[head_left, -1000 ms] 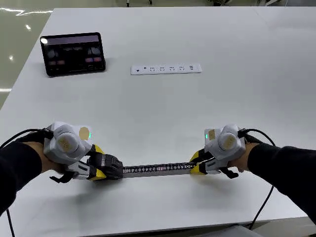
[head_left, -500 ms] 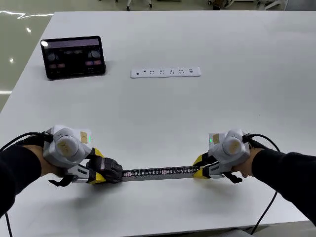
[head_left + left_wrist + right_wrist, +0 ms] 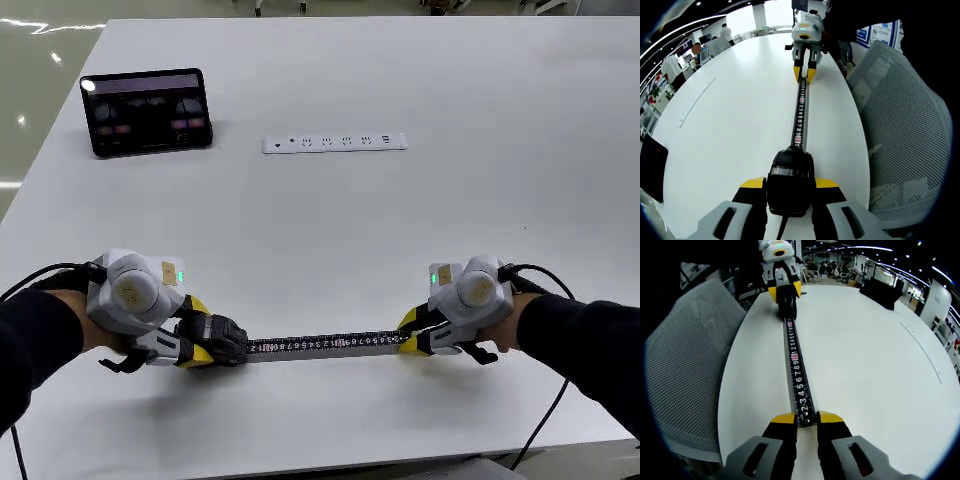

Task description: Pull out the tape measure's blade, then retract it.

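Tape measure (image 3: pixel 228 338) is on the white table (image 3: pixel 420 230), close to the near edge and left of centre. The case is black. The left gripper (image 3: pixel 203 336) grips it: the two yellow-padded jaws stand on either side of the case and press against its flanks, and in the left gripper view the case takes up the whole gap between them.

Blade (image 3: pixel 322 344) is drawn out of the case and runs to the right, straight and roughly parallel with the near edge. It lies low over the table top; cannot tell whether it touches. The face is black with white numerals upward and has a red mark partway along.

Right gripper (image 3: pixel 410 333) holds the blade's free end. In the right gripper view the yellow jaw tips are drawn close together, with the blade end pinched between them. The two grippers face each other along the blade, well apart — each appears at the far end of the other's view.

A hand in a dark sleeve sits behind each gripper. Black cables (image 3: pixel 50 268) trail back from the grippers toward the near edge.

Away from the work:
- Dark tablet (image 3: pixel 147 108), propped up toward the far left corner, screen lit.
- White power strip (image 3: pixel 335 143), flat on the table to the right of the tablet.
- Both are well apart from the tape measure.
- Grey mesh chair back (image 3: pixel 685 370), just off the near edge — seen in both gripper views.
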Demonstrator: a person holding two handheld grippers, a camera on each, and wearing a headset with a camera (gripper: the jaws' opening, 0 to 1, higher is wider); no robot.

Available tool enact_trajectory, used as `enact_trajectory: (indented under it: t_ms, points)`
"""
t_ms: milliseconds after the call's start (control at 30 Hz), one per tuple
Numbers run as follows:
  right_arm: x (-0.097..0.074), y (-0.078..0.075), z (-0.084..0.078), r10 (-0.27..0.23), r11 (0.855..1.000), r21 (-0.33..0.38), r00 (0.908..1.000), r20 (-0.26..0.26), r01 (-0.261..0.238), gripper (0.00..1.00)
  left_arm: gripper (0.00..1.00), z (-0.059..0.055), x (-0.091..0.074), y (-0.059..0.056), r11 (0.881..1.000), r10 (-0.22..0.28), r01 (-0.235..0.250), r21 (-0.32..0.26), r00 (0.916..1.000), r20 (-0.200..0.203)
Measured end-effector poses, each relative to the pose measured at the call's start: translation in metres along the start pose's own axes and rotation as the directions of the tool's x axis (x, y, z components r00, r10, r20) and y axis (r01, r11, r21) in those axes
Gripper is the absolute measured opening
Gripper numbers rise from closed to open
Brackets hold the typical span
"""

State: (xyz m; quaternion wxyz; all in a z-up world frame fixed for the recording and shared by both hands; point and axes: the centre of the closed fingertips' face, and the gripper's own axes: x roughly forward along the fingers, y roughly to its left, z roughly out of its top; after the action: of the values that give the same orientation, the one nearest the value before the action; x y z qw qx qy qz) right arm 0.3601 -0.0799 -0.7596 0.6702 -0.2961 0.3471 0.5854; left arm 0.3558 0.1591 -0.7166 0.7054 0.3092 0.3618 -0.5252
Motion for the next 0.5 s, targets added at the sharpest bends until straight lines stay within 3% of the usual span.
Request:
enact_trajectory:
  t_ms: [500]
  points:
    - [-0.0045,-0.0012,-0.0059,-0.004,1.0,0.013,1.0,-0.001,0.004,0.1,0.3,0.0014,-0.0004,-0.002,1.0,0.002,-0.002,-0.001,1.0,-0.001]
